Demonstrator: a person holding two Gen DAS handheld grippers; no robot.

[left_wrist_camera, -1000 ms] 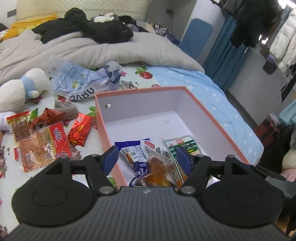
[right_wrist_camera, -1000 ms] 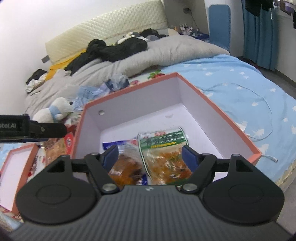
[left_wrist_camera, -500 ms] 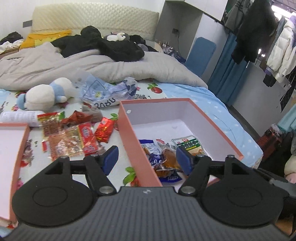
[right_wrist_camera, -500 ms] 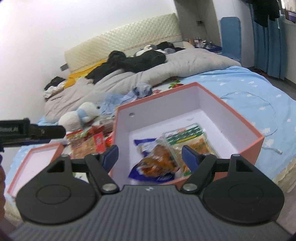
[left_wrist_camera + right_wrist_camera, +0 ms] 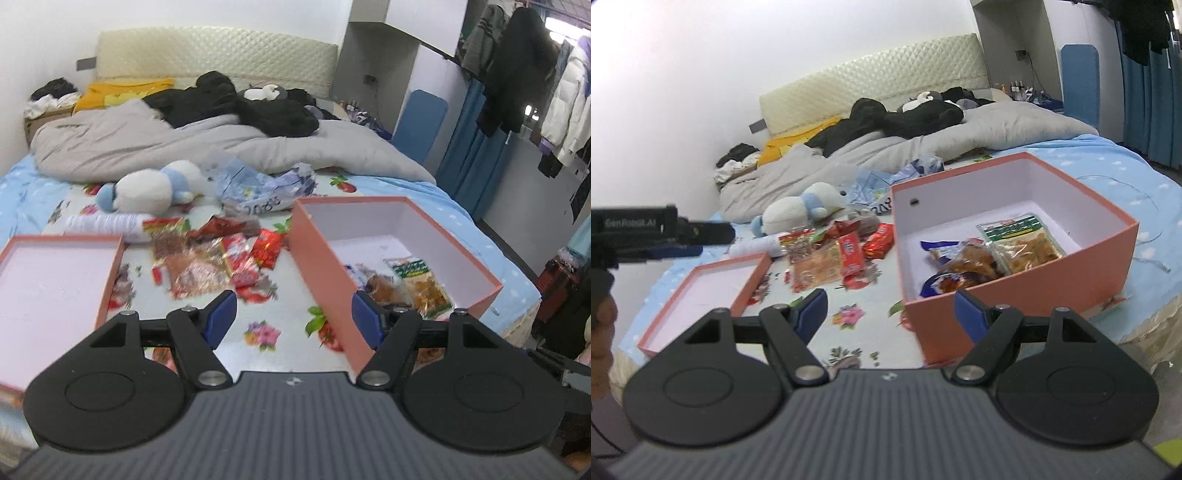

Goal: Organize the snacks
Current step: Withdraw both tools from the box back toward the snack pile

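A pink box (image 5: 325, 266) (image 5: 1052, 280) stands on the bed, holding a green-topped snack pack (image 5: 421, 282) (image 5: 1021, 242) and a brown snack in a blue wrapper (image 5: 382, 288) (image 5: 964, 264). To its left lies a heap of red and clear snack packets (image 5: 218, 254) (image 5: 834, 254). Further left rests the box lid (image 5: 48, 280) (image 5: 713, 291). My left gripper (image 5: 293, 319) hovers open over the sheet near the box's front corner. My right gripper (image 5: 890, 310) is open too, empty, in front of the box. The left gripper's body (image 5: 657, 229) shows at the right wrist view's left edge.
A white and blue plush toy (image 5: 147, 188) (image 5: 798, 210), a crumpled plastic bag (image 5: 258, 184) and a white bottle (image 5: 107, 223) lie behind the snacks. A grey duvet (image 5: 147, 144) with black clothes fills the bed's far end. The bed's edge drops off at right.
Both grippers pulled back from over the box; the box has shifted right and shrunk in both views, and the lid and snack heap have come into sight. Jaws kept the same width.
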